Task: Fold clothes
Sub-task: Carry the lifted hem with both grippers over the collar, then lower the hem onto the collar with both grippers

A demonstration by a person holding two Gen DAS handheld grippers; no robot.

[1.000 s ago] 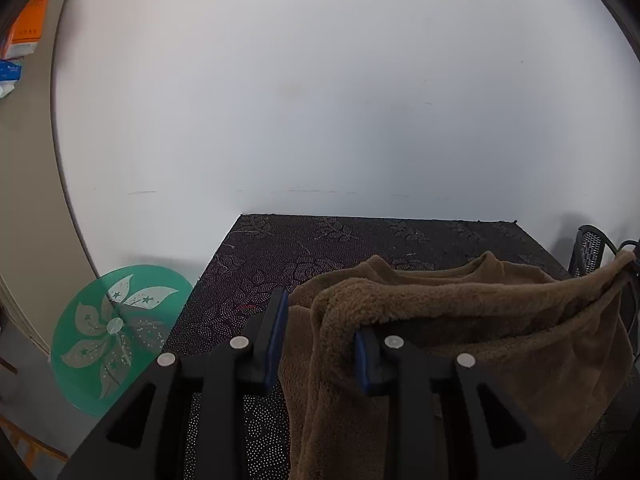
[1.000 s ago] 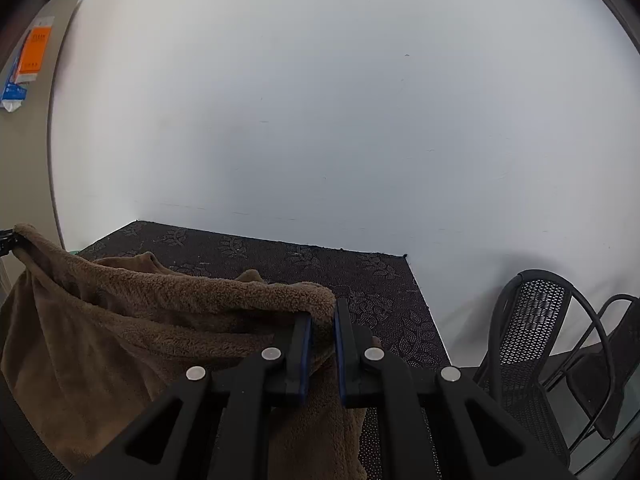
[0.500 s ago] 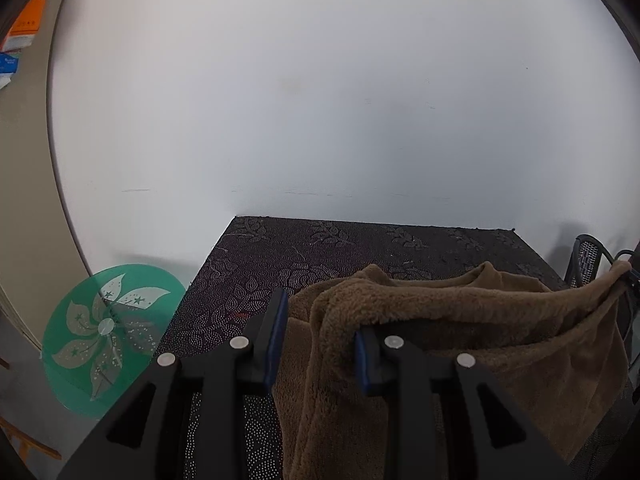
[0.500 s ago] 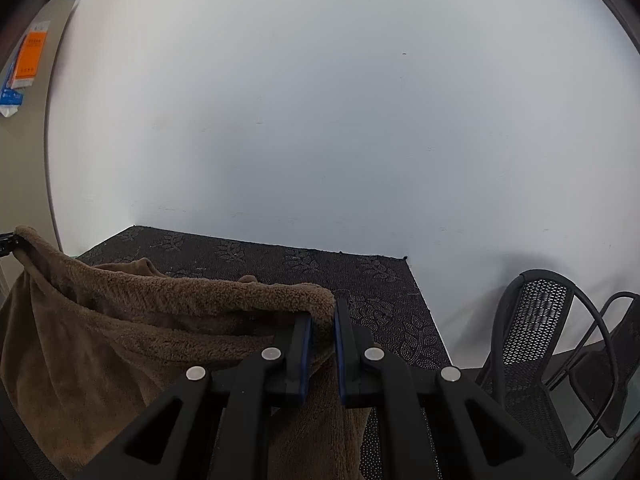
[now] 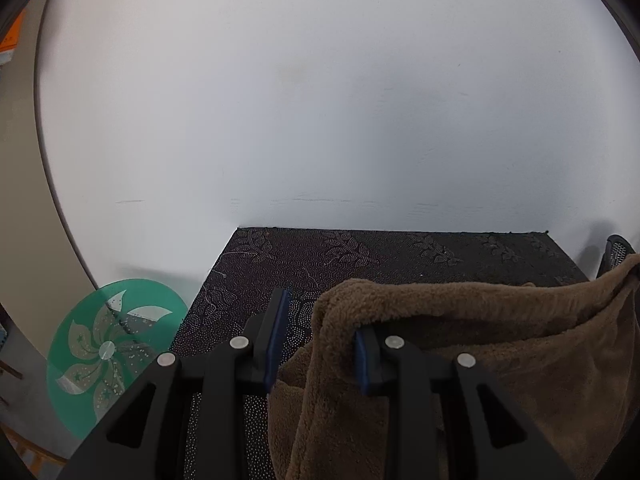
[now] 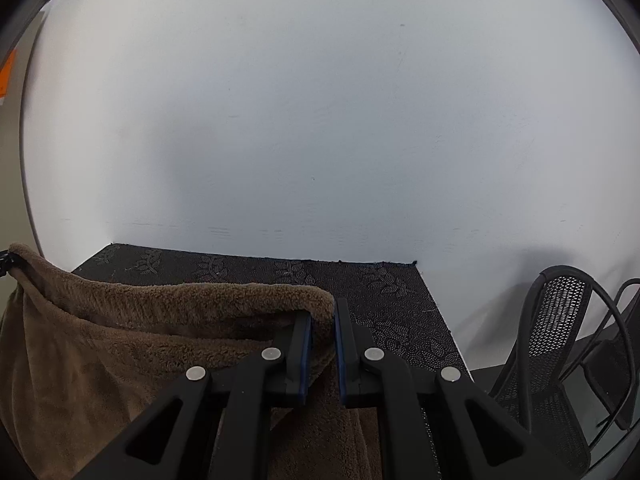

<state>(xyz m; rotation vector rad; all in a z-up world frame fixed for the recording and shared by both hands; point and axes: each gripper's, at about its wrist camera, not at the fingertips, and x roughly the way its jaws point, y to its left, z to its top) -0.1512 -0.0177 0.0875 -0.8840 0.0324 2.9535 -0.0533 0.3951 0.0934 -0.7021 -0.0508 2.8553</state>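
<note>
While both rigs hang over the desk, I see a brown fleece garment strung between them, thick plush pile, top edge rolled into a soft ridge, body sagging in loose folds below. My right gripper has its fingers nearly together, pinching one corner of the fleece between the blue pads; cloth bunches up and spills down past them. My left gripper has fingers set wider apart; the fleece corner drapes over and hooks around the right-hand finger, with fabric filling part of the gap. I cannot tell if the left-hand finger touches the cloth. The garment is lifted, held up at both top corners, lower part dropping out of frame, so I cannot tell whether it reaches the desk.

Desk covering is a dark mat, stippled dot texture with embossed leaf and flower motifs, rectangular, butted against a plain white wall. A round translucent green disc with a white five-petal flower print sits left of the desk, lower down. Right of the desk, black metal mesh chairs, curved tube frames, perforated backs.
</note>
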